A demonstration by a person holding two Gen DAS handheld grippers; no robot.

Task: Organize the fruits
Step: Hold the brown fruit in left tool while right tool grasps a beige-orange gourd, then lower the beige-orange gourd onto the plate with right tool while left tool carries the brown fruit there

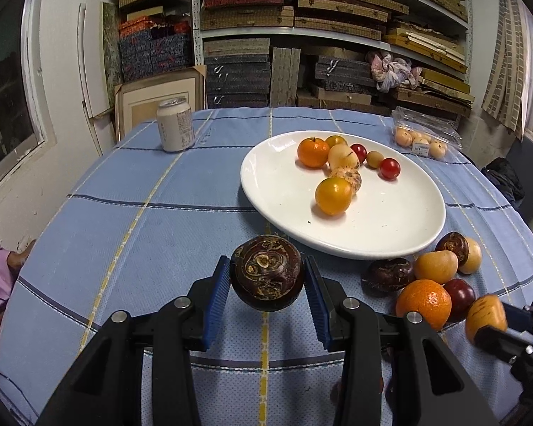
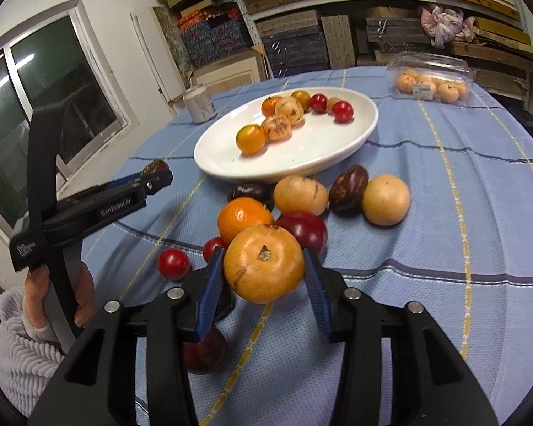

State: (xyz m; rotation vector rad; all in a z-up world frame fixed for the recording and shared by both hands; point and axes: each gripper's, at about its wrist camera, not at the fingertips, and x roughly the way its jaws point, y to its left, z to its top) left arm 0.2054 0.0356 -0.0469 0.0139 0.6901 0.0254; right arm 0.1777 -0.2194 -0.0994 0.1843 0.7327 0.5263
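Observation:
My left gripper (image 1: 267,277) is shut on a dark purple-brown fruit (image 1: 267,271) and holds it above the blue cloth, just before the white plate (image 1: 401,227). The plate holds several fruits, among them an orange (image 1: 312,152) and a yellow-orange tomato (image 1: 333,196). My right gripper (image 2: 264,271) is shut on a yellow-orange fruit (image 2: 264,262) above a loose pile: an orange (image 2: 243,220), a dark red fruit (image 2: 307,230), red cherry tomatoes (image 2: 173,263) and tan fruits (image 2: 385,204). The left gripper also shows in the right wrist view (image 2: 156,175).
A white can (image 1: 175,124) stands at the table's far left. A clear plastic box of pale fruits (image 1: 424,133) lies at the far right. Shelves of stacked boxes (image 1: 302,35) stand behind the round table. A dark fruit (image 2: 204,353) lies under my right gripper.

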